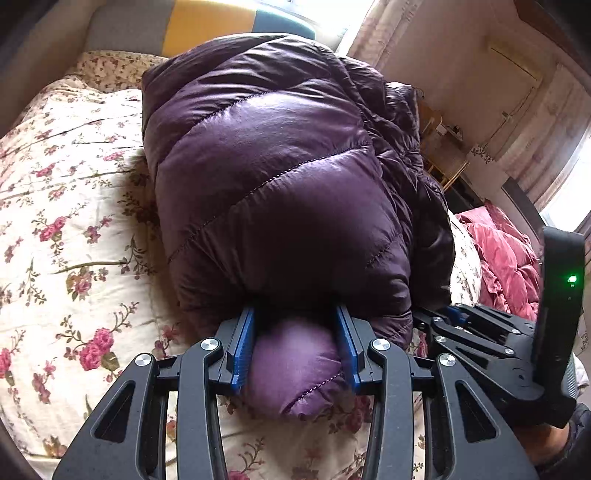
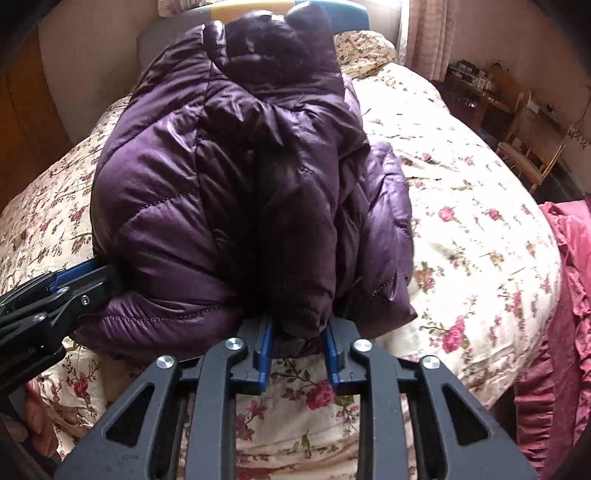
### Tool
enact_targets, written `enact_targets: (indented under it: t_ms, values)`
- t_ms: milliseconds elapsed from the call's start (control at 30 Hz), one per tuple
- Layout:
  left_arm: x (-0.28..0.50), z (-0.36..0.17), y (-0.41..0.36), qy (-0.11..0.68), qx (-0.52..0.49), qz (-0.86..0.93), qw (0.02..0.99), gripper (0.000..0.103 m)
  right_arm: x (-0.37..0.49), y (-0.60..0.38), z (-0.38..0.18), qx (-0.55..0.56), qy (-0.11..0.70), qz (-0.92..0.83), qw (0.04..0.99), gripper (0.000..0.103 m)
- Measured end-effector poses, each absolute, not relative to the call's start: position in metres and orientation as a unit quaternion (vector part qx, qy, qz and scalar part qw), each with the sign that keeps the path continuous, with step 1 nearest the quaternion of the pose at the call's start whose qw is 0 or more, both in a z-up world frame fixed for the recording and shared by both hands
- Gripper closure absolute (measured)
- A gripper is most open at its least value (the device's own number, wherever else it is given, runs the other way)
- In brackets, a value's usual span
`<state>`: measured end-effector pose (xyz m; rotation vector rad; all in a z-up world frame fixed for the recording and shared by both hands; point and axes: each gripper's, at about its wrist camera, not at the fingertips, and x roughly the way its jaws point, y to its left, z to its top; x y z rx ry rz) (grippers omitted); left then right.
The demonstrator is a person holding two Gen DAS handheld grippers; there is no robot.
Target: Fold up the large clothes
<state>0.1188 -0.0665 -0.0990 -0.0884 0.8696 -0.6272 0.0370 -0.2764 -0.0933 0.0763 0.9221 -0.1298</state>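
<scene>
Grip comes first: our left gripper is clamped on a puffed roll of the purple down jacket at its near hem, and our right gripper pinches a dark fold of the same hem just beside it. We judge a fold is under way, so we should lift both ends level and together, since slick quilted fabric likely slips and springs back. Beyond our fingers the jacket is bundled thick on the floral bedspread, glossy, diagonal-stitched, its dark collar farthest from us, toward the headboard.
</scene>
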Motion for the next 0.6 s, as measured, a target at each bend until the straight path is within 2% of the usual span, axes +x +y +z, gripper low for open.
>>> enact_targets:
  t_ms: [67, 167, 333, 600]
  values:
    - [0.117, -0.096, -0.065, 0.413, -0.046, -0.298, 0.859, 0.063, 0.031, -0.275, -0.085, 0.035, 0.437, -0.066, 0.896, 0.071]
    - [0.115, -0.093, -0.064, 0.409, -0.045, -0.298, 0.861, 0.063, 0.024, -0.271, -0.069, 0.028, 0.426, -0.075, 0.901, 0.059]
    - [0.111, -0.09, -0.063, 0.404, -0.042, -0.297, 0.864, 0.063, 0.012, -0.264, -0.038, 0.029, 0.399, -0.074, 0.914, 0.052]
    - [0.105, -0.084, -0.067, 0.4, -0.036, -0.291, 0.869, 0.063, 0.033, -0.254, -0.015, 0.035, 0.367, -0.065, 0.927, 0.052]
